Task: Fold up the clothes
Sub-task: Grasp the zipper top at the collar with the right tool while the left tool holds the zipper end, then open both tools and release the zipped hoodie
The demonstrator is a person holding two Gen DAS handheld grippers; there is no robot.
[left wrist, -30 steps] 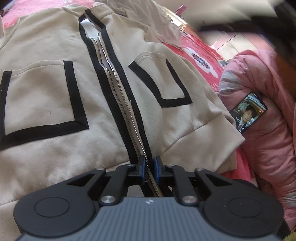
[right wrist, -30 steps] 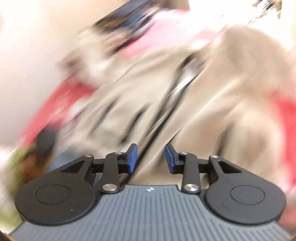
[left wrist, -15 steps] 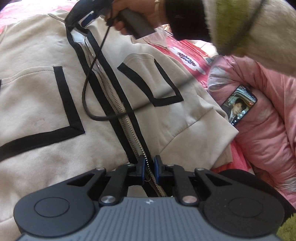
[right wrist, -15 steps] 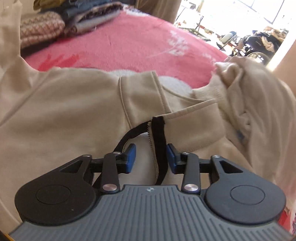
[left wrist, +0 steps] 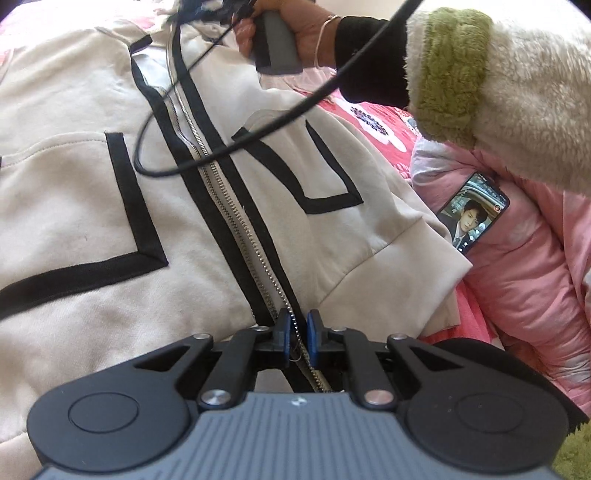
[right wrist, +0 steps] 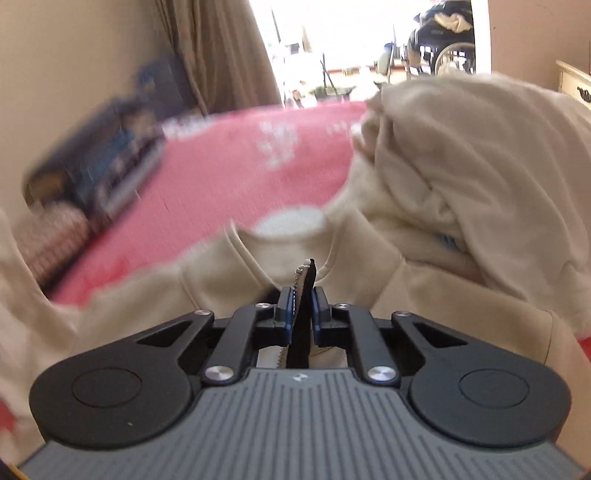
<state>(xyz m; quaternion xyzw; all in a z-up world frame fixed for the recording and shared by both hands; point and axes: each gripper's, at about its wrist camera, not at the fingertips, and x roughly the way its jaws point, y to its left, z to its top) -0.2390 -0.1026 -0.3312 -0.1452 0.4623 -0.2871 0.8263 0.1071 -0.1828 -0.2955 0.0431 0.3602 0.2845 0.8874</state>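
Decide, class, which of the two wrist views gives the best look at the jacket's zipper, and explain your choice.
The left wrist view: the zipper runs nearly its full length down the beige jacket, between black trim bands. The right wrist view shows only its top end, standing between the closing jaws of the right gripper.

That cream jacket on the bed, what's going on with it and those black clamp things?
A person is getting a cream zip-up jacket ready to fold on a pink bedspread. The left gripper is shut on the bottom of the zipper edge. The right gripper, in the person's hand at the collar, is closing on the top of that black-trimmed zipper edge, which sits between its pads. A phone lies on the pink quilt alongside.
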